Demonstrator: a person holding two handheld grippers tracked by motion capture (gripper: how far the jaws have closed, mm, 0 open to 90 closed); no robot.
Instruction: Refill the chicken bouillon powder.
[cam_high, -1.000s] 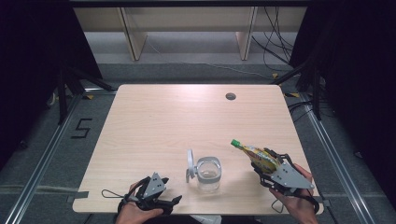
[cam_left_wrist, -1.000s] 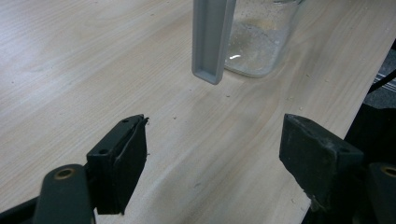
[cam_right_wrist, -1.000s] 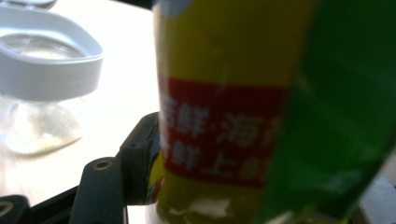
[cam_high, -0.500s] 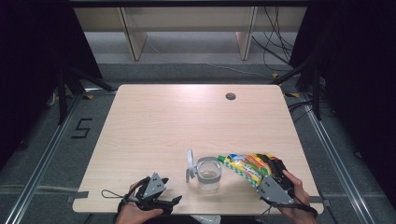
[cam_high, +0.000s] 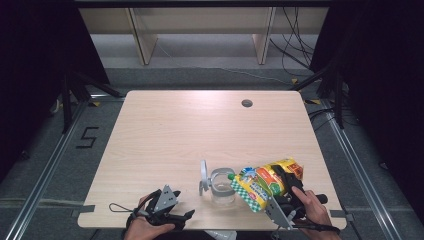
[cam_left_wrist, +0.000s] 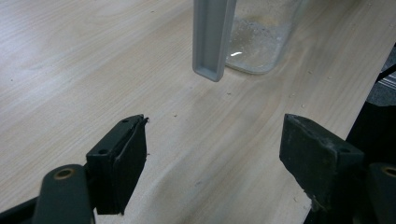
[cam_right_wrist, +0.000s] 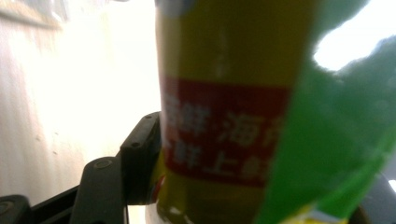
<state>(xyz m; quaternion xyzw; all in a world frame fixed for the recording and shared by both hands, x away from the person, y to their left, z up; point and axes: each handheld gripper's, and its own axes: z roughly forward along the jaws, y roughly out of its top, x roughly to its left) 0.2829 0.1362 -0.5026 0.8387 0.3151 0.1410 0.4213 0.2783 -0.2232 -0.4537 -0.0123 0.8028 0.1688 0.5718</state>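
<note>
Your right tool (cam_high: 280, 192) clamps a yellow, green and red snack pouch (cam_high: 264, 184) (glossy, red band with white characters) near the worktop's (cam_high: 190, 125) front right edge. Its long axis tilts left, its mouth over a clear jar (cam_high: 222, 187). Open worktop lies beyond. Your left tool (cam_high: 165, 210) rests wide, empty.

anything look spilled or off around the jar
Small crumbs or grains dot the table beside the glass jar, likely stray spill. The jar's lid hangs open to one side. The pouch in the right claw lies tipped toward the jar's mouth.
</note>
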